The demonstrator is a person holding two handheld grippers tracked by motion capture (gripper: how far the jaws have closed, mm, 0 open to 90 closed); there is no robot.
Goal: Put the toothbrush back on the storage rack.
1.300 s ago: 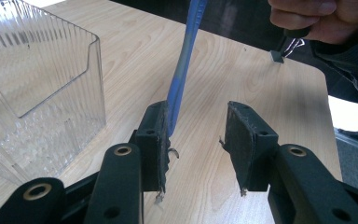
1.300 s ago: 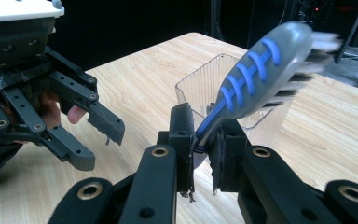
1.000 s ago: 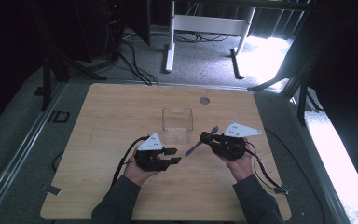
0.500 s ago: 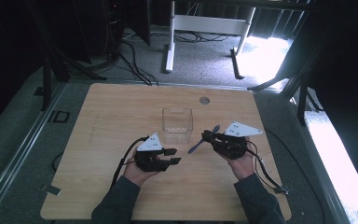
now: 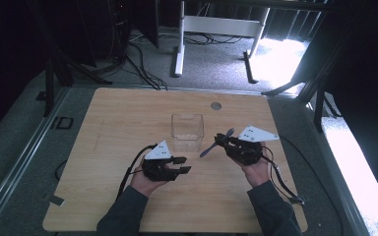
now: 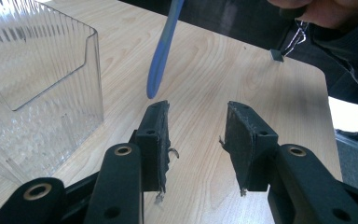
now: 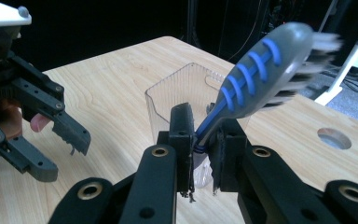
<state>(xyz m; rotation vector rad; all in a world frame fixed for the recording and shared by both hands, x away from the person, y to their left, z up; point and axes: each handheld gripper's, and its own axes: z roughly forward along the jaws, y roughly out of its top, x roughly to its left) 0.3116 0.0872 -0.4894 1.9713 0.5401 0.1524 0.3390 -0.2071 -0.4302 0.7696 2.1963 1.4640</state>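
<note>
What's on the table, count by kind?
Toothbrush: 1, clamped in the right gripper
Clear bin: 1
Grippers: 2, the left gripper open and holding nothing
Total: 4

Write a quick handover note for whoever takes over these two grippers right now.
Right gripper: shut on the toothbrush, gripped at its neck, held above the table beside the clear container.
Left gripper: open, holding nothing, near the container's front.
Done: toothbrush picked up.
Left: probably to drop it into the container, which looks empty so far.
</note>
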